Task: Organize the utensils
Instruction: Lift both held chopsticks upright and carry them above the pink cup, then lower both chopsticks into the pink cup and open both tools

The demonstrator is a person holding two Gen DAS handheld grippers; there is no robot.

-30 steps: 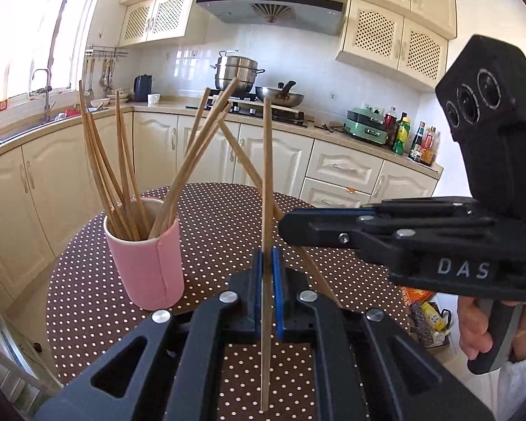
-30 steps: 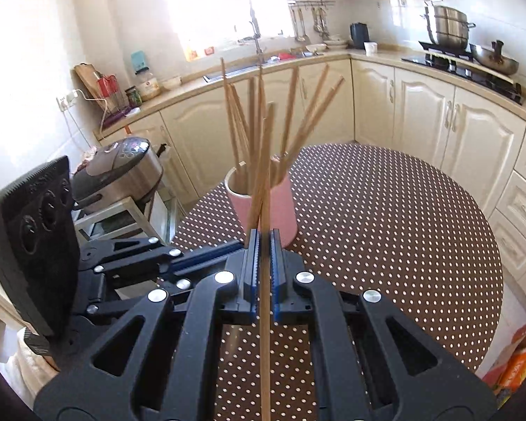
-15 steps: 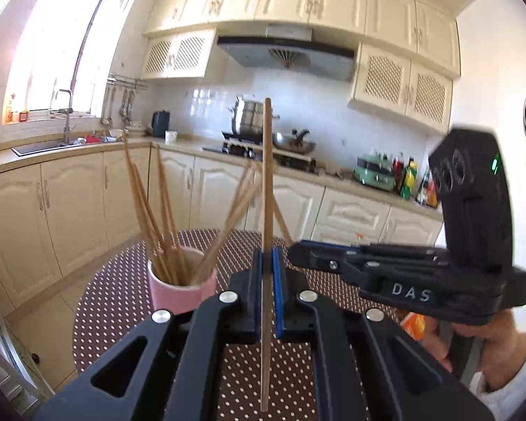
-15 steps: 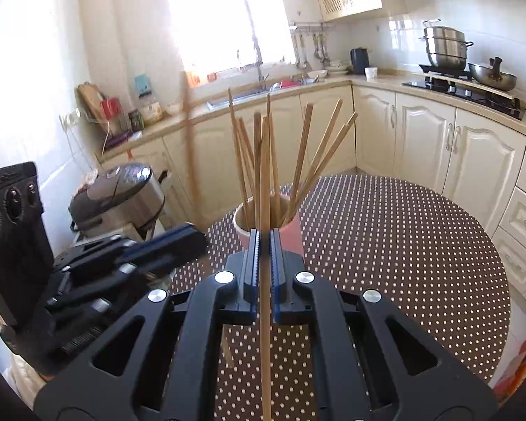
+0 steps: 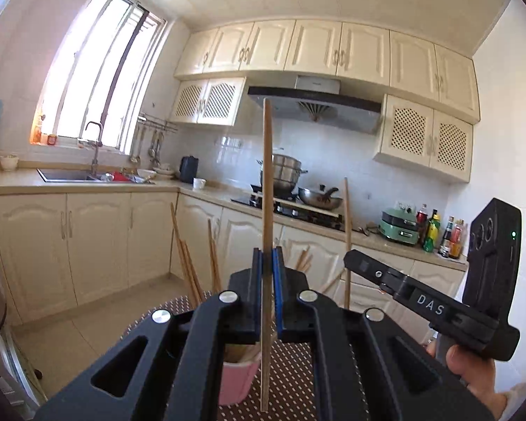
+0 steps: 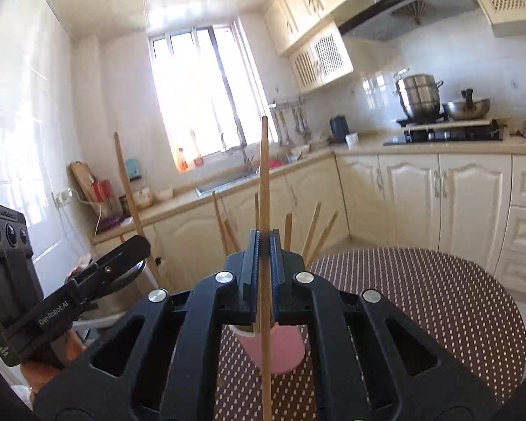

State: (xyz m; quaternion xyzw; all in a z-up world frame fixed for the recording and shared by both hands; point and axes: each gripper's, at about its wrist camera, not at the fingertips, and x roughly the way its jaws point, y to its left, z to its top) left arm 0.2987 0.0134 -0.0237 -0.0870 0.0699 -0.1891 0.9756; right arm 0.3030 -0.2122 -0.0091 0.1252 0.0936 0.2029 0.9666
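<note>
My left gripper is shut on a wooden chopstick held upright. My right gripper is shut on another upright wooden chopstick. A pink cup holding several chopsticks stands on the dotted brown table, just below and ahead of both grippers. The cup is mostly hidden behind the left gripper's body. The right gripper with its chopstick shows at right in the left wrist view; the left gripper shows at left in the right wrist view.
Cream kitchen cabinets and a counter with a sink run behind the table. A stove with a steel pot and wok is at the back. A rice cooker stands left of the table.
Both grippers have risen and tilted up with their chopsticks, so the cup now sits low, mostly hidden behind the gripper bodies. The grippers have moved apart.
</note>
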